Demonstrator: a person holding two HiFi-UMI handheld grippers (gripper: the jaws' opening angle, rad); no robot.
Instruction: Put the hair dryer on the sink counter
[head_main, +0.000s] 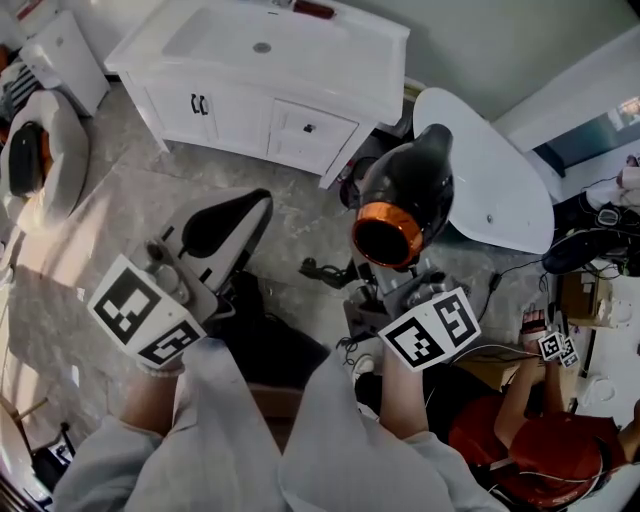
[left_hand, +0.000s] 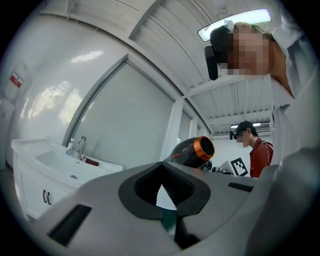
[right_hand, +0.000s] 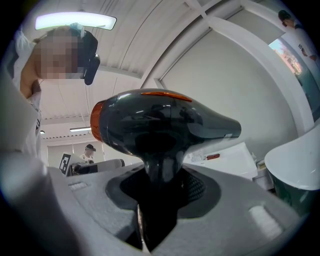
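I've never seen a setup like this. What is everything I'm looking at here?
hair dryer: one, black with an orange ring, held by its handle short of the counter
sink counter: one, white, top of the head view, cabinet doors below
tap: one, silver, behind the basin
red item: one, small, on the counter near the tap; too small to name
oval fixture: one, white, right of the counter
bystander: one, red shirt, in the background
sleeves: two, pale grey, bottom of the head view
left gripper: one, grey, shut, nothing in it
right gripper: one, grey, shut on the hair dryer's handle
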